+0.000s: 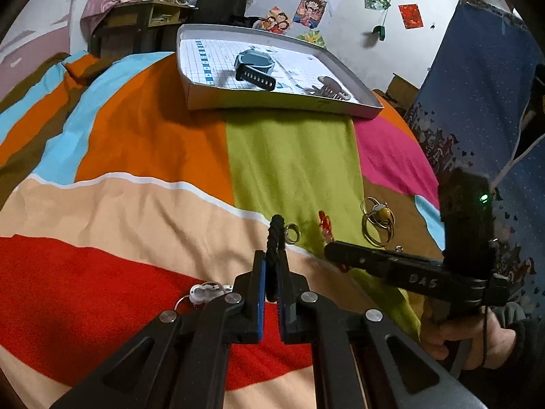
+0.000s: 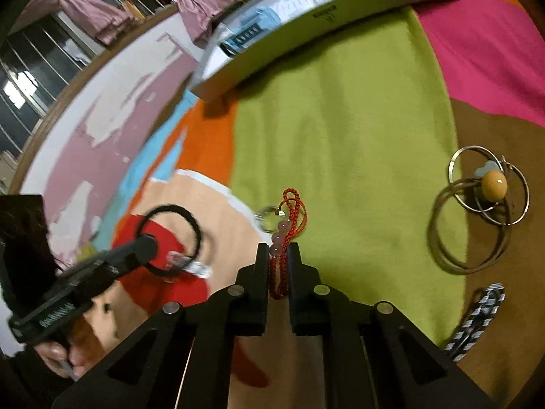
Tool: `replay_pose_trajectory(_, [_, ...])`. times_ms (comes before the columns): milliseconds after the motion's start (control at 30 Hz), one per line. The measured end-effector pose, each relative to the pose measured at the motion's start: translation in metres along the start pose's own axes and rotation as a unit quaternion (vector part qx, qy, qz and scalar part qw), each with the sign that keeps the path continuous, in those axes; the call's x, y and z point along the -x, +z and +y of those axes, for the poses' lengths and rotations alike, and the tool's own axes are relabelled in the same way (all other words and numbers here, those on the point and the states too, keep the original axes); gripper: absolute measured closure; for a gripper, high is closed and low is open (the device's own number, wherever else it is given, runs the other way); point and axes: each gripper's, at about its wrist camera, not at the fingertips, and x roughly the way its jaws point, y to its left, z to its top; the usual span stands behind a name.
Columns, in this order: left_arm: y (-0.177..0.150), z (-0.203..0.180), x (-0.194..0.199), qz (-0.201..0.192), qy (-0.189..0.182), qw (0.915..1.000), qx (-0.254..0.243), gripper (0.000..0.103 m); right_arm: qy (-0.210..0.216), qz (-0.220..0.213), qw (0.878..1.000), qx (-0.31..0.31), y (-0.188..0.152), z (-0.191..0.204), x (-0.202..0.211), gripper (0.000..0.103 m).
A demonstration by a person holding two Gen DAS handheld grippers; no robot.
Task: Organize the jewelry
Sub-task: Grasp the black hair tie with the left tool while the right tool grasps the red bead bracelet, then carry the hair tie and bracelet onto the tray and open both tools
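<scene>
Sprawling across a bed, a colour-blocked bedspread (image 1: 136, 143) carries a jewelry sort that looks barely underway. At its far side a shallow white tray (image 1: 201, 102) holds only a grey watch (image 1: 255, 64) and a comb-shaped hair clip (image 1: 330, 88), which seem to be the part already done. Well apart from it, nearer the person, most pieces lie loose: a cluster of thin hoops with a yellow bead (image 2: 477, 204), a black-and-white cord (image 2: 477, 320), a clear clip (image 2: 187, 266) and a small ring (image 1: 293, 231). The left gripper (image 1: 270, 293) has its fingers pinching a black hair tie (image 2: 170, 238), lifted just off the cloth. The right gripper (image 2: 277, 276) has its fingers pinching a red beaded cord bracelet (image 2: 286, 235) above the green panel. Both pieces are, by appearances, bound for the tray.
</scene>
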Motion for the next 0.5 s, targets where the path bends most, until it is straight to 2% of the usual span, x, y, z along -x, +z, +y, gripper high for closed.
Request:
replay_pose_trajectory(200, [0.005,0.0,0.015,-0.021,0.013,0.9994,0.024,0.097,0.021,-0.049,0.998,0.022,0.012,0.016,0.026,0.094])
replay_pose_trajectory(367, [0.031,-0.012,0.025,-0.053,0.024,0.9981,0.022,0.097,0.012,-0.113,0.992,0.048,0.044,0.014,0.062,0.094])
replay_pose_trajectory(500, [0.071,-0.031,0.022,-0.092,0.017,0.9953,0.024,0.097,-0.019,-0.198,0.975,0.1,0.088,0.01,0.102,0.094])
